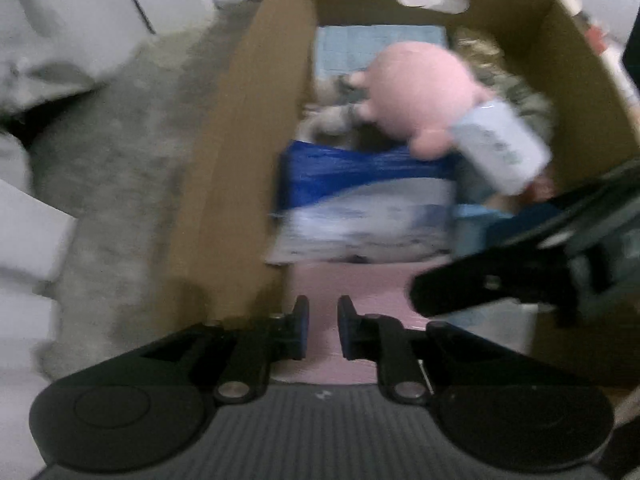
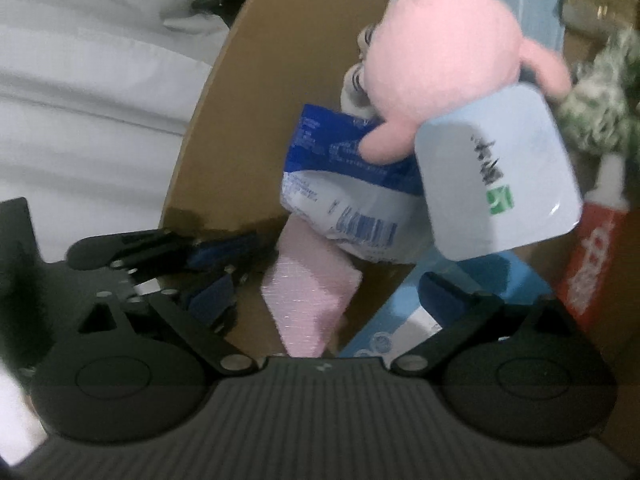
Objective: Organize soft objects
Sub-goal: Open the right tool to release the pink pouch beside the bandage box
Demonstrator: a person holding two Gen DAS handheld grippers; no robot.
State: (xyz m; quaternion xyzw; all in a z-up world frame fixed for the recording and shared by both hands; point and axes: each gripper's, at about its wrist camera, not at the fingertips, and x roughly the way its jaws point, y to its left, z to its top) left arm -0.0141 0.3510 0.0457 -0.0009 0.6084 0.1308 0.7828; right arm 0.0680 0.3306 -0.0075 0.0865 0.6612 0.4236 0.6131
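An open cardboard box holds soft goods. A round pink plush lies on top, with a pale-blue tissue pack leaning against it. Below them lies a blue-and-white wrapped pack. A pink wrapped pack rests at the box's near end. My left gripper points down over the pink pack, its jaws a narrow gap apart with nothing between them. My right gripper stands wide open above the pink pack, not touching it.
A light-blue carton and a red carton stand at the box's right side, and a green-and-white fluffy item lies behind. Grey carpet and white bedding lie left of the box wall.
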